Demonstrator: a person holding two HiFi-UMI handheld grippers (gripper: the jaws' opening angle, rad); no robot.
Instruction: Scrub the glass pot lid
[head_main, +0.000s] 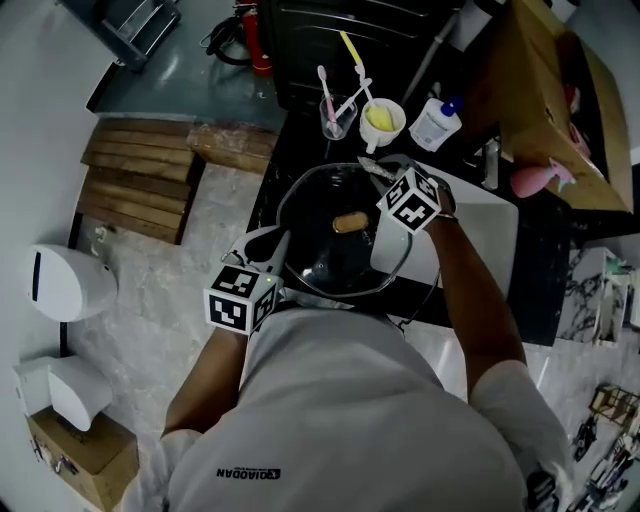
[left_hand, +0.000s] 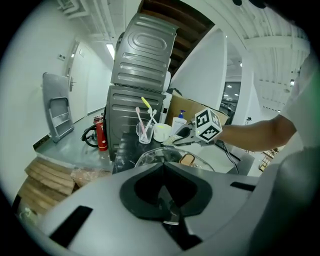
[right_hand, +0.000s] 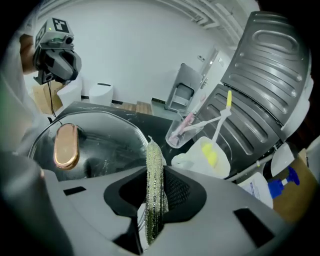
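Glass pot lid (head_main: 325, 250) sits at mid tabletop (head_main: 290, 150), directly in front of the person, copper-coloured knob (head_main: 350, 222) facing up. Not clear whether the lid lies flat or is lifted a little at its near edge.

Left claw (head_main: 275, 245): shut on the lid's near-left rim. The left gripper view shows the jaws meeting on the thin glass edge. Judged purpose: a rim grip steadies the lid against sliding or spinning under pressure and leaves the dome free for scrubbing.

Right claw (head_main: 378, 172): clamped on a green glittery scrub pad (right_hand: 154, 180), pinched edge-on so that a long strip sticks out past the jaws. That free strip is likely the working face. The pad stands at the lid's far-right rim, beyond the knob; contact with the glass cannot be confirmed.

The two claws sit on opposite sides of the lid, which likely lets scrubbing force push against the holding grip.

Far side of tabletop: toothbrush glass (head_main: 337, 115), white cup (head_main: 383, 120) and bottle (head_main: 437, 125), near the lid's far edge but apart from it
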